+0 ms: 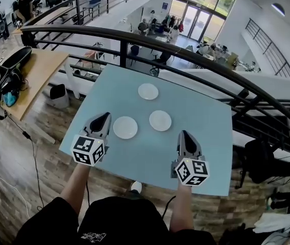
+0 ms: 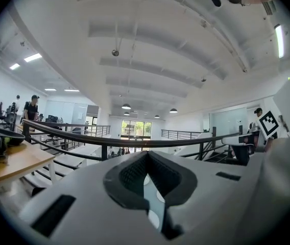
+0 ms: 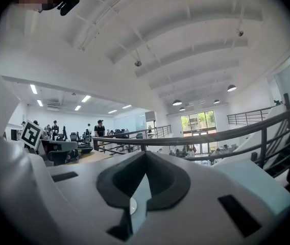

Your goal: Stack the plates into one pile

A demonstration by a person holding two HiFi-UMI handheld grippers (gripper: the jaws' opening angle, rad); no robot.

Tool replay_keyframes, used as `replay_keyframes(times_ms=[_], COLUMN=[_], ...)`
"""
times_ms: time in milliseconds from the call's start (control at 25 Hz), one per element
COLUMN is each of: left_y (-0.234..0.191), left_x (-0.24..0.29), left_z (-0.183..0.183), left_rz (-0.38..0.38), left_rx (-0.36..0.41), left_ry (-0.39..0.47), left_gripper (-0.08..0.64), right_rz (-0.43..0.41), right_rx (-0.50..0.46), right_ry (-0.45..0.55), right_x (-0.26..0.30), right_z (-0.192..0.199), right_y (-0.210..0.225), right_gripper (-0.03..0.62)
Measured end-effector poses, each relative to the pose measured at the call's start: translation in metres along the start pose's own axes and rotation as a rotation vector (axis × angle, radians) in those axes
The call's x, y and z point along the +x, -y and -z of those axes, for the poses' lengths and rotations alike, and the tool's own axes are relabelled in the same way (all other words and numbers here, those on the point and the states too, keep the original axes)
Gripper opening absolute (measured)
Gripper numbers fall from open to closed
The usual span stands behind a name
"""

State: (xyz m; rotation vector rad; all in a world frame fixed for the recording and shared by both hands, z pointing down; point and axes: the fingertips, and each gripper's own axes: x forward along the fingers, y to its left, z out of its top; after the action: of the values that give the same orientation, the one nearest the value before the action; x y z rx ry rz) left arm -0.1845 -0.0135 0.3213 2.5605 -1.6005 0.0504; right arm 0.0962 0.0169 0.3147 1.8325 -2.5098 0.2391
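Three white round plates lay apart from one another on the pale blue square tabletop (image 1: 145,152), none resting on another. The far plate (image 1: 148,91) sat toward the side by the black curved metal railing (image 1: 186,50). The right plate (image 1: 160,120) lay near the middle, and the left plate (image 1: 125,127) lay a little nearer the person and to its left.

The white left tool (image 1: 103,117), carried on the person's left arm, hung over the near left part of the tabletop. Its tip pointed toward the railing, just beside the left plate but not touching it. Its dark-padded jaws were clenched together with nothing between them; the left gripper view showed only a sliver of tabletop and plates through the slit below the tip.

The white right tool (image 1: 185,135) hung over the near right part, apart from the right plate, with its jaws likewise clenched and empty.

A light wooden desk (image 1: 38,70) with black bags on it stood off to the left.
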Motion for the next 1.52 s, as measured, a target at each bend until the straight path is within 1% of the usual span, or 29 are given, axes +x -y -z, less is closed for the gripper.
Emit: replay_keyframes(times_ms=[80,280,440,520,680,840,960,1040,1160,1280,1400,1520], left_y=[0.000,0.012,0.020,0.018,0.005,0.005,-0.002,-0.006,-0.010,-0.014,-0.026,-0.045], left_x=[0.019,0.064,0.093,0.101,0.107,0.116,0.125,0.131,0.144,0.155,0.161,0.162], left_z=[-0.002,-0.004,0.003,0.011,0.028,0.034,0.042,0.051,0.065,0.082,0.106,0.134], left_rz=[-0.014,-0.028,-0.049,-0.057,-0.076,-0.079,-0.070,-0.061,-0.032,0.014,0.062,0.081], left_rx=[-0.008,-0.014,-0.013,-0.015,-0.027,-0.038,-0.078,-0.100,-0.109,-0.107,-0.123,-0.168], left_ry=[0.001,-0.003,-0.018,-0.035,-0.080,-0.111,-0.129,-0.141,-0.178,-0.234,-0.300,-0.363], left_gripper=[0.008,0.008,0.008,0.008,0.008,0.008,0.008,0.008,0.008,0.008,0.008,0.008], right_rz=[-0.018,-0.056,-0.095,-0.115,-0.143,-0.156,-0.156,-0.155,-0.140,-0.129,-0.161,-0.185], right_rx=[-0.006,0.015,0.050,0.076,0.109,0.158,0.208,0.222,0.235,0.262,0.323,0.365], right_ry=[-0.009,-0.022,-0.027,-0.032,-0.055,-0.068,-0.086,-0.101,-0.122,-0.158,-0.216,-0.282], right_x=[0.016,0.051,0.076,0.089,0.108,0.117,0.125,0.129,0.135,0.144,0.157,0.172], right_z=[-0.002,-0.001,0.003,0.010,0.029,0.040,0.053,0.062,0.073,0.087,0.110,0.140], right_y=[0.013,0.050,0.078,0.084,0.082,0.089,0.088,0.085,0.082,0.076,0.057,0.033], right_gripper=[0.006,0.006,0.006,0.006,0.006,0.006,0.006,0.006,0.006,0.006,0.006,0.006])
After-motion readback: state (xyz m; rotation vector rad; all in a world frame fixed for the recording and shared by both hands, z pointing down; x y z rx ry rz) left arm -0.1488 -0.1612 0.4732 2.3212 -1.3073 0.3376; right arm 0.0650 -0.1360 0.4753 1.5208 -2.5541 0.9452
